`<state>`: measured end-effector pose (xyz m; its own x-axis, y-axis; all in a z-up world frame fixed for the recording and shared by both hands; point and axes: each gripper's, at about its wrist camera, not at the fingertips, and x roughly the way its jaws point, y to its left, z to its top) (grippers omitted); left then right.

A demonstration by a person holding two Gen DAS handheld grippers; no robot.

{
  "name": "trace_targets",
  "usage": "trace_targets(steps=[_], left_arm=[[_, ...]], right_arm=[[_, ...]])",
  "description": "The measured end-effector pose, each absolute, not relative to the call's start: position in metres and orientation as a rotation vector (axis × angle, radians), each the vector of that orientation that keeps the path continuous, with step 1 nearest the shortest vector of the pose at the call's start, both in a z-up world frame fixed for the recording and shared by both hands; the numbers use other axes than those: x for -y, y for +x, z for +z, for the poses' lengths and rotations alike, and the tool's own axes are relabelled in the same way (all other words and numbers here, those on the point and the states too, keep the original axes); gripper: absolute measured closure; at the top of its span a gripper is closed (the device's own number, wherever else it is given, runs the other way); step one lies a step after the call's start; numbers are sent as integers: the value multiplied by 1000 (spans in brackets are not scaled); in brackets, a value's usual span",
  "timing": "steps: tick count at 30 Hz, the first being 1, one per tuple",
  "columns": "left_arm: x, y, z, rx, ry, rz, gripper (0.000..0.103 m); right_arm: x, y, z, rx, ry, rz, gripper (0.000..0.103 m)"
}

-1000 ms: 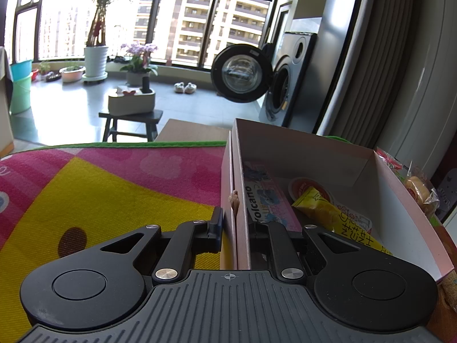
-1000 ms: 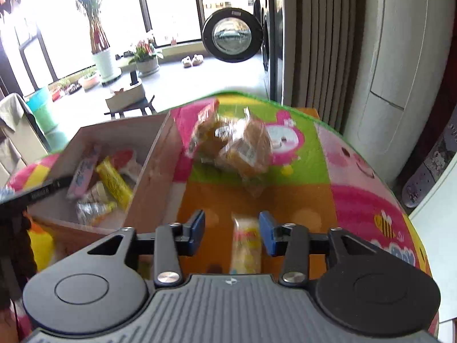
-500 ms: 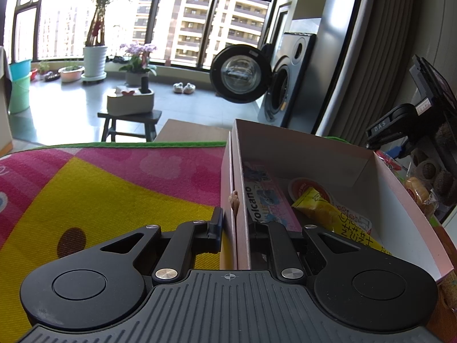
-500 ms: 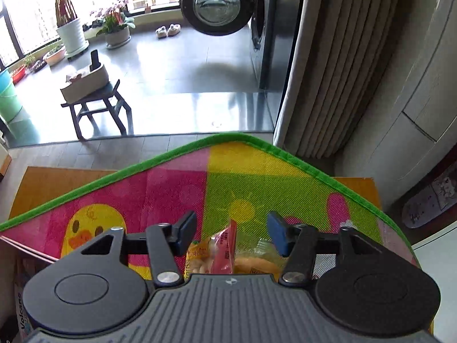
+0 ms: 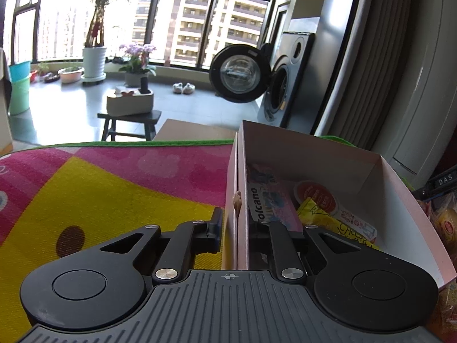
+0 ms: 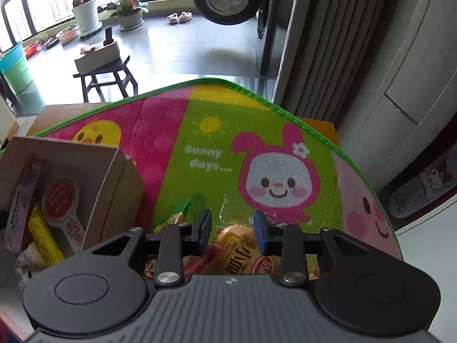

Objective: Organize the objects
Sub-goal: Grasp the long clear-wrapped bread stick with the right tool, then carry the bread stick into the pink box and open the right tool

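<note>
My left gripper (image 5: 242, 228) is shut on the near side wall of an open pink-and-white cardboard box (image 5: 400, 177), one finger outside and one inside. Inside the box lie a "Volcano" packet (image 5: 265, 200), a red-lidded cup (image 5: 314, 197) and a yellow packet (image 5: 322, 220). My right gripper (image 6: 232, 227) is shut on a clear bag of small breads (image 6: 237, 245), held just right of the box (image 6: 120, 177). In the left wrist view that bag (image 5: 445, 225) hangs beside the box's right wall. A green-yellow packet (image 6: 177, 217) shows by the left finger.
A colourful play mat (image 6: 217, 154) covers the table, its green edge curving at the far side. Beyond it are a dark stool (image 6: 105, 77), a washing machine with its door open (image 5: 242, 77), potted plants (image 5: 94, 60) and grey curtains (image 6: 328, 57).
The right gripper left the mat with the bread bag between its fingers, rose, and now sits lower beside the box with its fingers closer together. The left gripper has not moved.
</note>
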<state>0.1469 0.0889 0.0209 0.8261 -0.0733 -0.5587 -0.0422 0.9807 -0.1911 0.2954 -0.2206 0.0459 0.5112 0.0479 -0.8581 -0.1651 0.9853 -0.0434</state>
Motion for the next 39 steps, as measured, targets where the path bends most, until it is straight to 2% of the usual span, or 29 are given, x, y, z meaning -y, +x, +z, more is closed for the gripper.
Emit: trace_targets(steps=[10,12,14,17,21,25,26,29,39], left_arm=[[-87,147,20,-600,-187,0,90],[-89,148,19,-600,-195,-6,90],[-89,148,19,-601,-195,-8,90],[-90,147,18,-601,-194,-8,90],[-90,146,18,-598,-192,-8,90],[-90,146,18,-598,-190,-9,90],[-90,147,18,-597,-191,-11,90],[-90,147,17,-598,-189,-13,90],[-91,148,18,-598,-189,-13,90]], right_arm=[[197,216,85,-894,-94,243,70],[202,198,94,-856,-74,233,64],[211,175,97,-828,-63,194,48],[230,147,86,-838,18,152,33],[242,135,41,-910,144,84,30],[234,133,9,-898,161,42,37],[228,130,9,-880,114,46,53],[222,118,14,-890,55,112,75],[214,46,16,-893,-152,65,75]])
